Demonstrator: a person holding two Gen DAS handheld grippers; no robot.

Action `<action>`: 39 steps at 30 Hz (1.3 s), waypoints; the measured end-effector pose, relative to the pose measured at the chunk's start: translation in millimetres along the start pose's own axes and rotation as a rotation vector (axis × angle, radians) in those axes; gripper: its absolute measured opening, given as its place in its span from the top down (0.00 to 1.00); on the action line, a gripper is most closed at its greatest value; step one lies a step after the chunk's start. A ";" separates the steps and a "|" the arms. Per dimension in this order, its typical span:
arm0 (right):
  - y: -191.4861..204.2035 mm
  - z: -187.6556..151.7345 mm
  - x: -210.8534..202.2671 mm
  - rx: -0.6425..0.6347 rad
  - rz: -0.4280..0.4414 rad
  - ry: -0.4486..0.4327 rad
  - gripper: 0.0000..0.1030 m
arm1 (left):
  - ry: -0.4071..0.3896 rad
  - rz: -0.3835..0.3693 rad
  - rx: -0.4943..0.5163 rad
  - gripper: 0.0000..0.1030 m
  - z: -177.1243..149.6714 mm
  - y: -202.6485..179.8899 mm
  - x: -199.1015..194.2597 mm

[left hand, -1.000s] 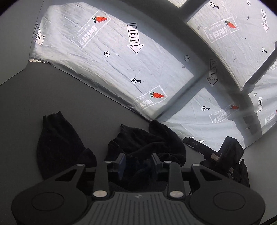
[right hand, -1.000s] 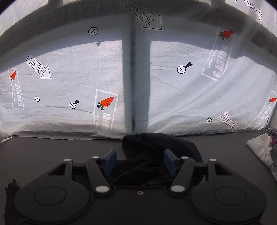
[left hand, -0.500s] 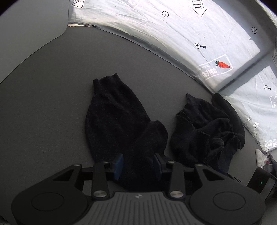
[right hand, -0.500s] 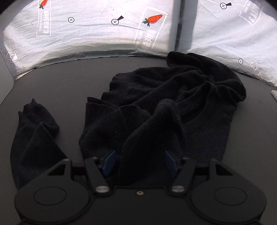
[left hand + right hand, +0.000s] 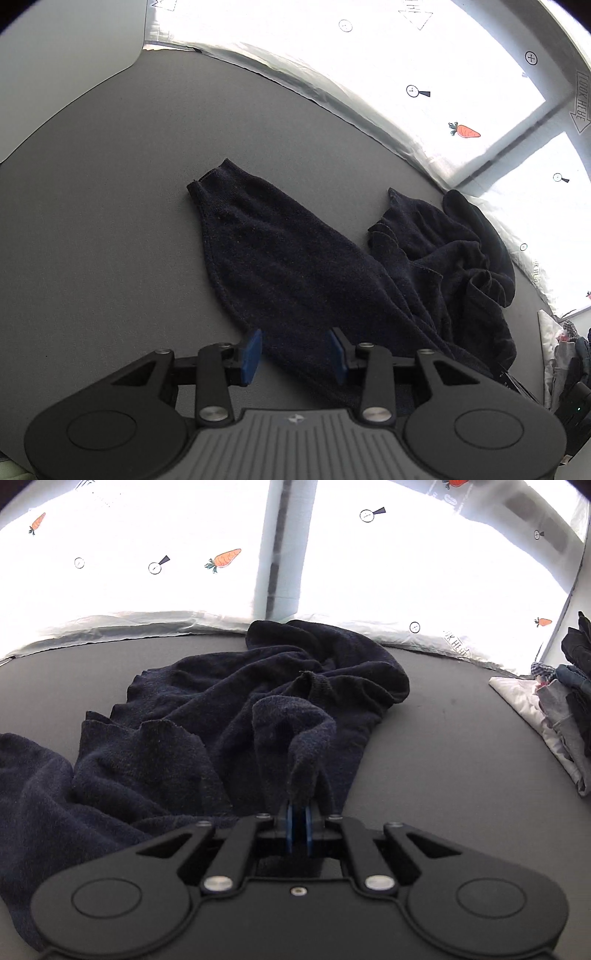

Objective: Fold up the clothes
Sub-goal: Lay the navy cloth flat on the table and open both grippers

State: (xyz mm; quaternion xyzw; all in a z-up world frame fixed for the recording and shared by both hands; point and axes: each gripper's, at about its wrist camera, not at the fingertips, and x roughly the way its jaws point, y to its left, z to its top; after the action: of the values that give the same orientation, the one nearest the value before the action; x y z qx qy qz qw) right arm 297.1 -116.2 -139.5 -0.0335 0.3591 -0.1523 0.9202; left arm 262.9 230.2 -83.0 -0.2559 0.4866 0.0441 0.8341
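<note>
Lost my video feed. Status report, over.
Right gripper just closed, pinching dark sweater. Left gripper open, straddling its sleeve. Clothes pile right, clear.

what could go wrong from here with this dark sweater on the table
1. The right gripper has just closed on only a small pinch of the dark sweater; lifted, the knit may slip out.
2. The left gripper stands open around the sleeve, not pinching it, so a pull from the right alone could drag the garment into a tighter bunch.
3. The body is crumpled near the table's far edge and could slide off.
</note>
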 end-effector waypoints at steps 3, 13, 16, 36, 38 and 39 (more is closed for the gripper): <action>-54.8 13.1 10.6 0.032 -0.174 -0.031 0.93 | -0.009 -0.002 -0.005 0.60 -4.4 0.4 -4.0; -81.9 20.6 -2.4 0.055 -0.200 -0.037 0.51 | 0.025 0.010 0.026 0.60 -10.7 -11.4 4.3; -46.1 10.5 -14.2 0.013 -0.046 -0.046 0.49 | 0.024 0.010 0.068 0.56 -12.6 -20.5 4.0; 45.6 -26.9 -30.2 -0.393 0.342 -0.019 0.86 | 0.030 0.052 0.107 0.53 -40.1 -19.7 -13.0; 29.9 -26.9 -41.0 -0.374 0.360 -0.028 0.94 | 0.031 0.047 0.102 0.53 -46.8 -28.7 -13.3; 20.4 -26.3 -46.0 -0.354 0.372 -0.031 0.96 | 0.032 0.044 0.102 0.53 -50.8 -34.4 -13.3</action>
State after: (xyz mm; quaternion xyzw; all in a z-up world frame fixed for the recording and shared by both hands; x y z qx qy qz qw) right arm 252.7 -81.5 -132.5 -0.1296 0.3662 0.0850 0.9175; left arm 226.9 178.9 -78.8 -0.2030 0.5072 0.0337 0.8369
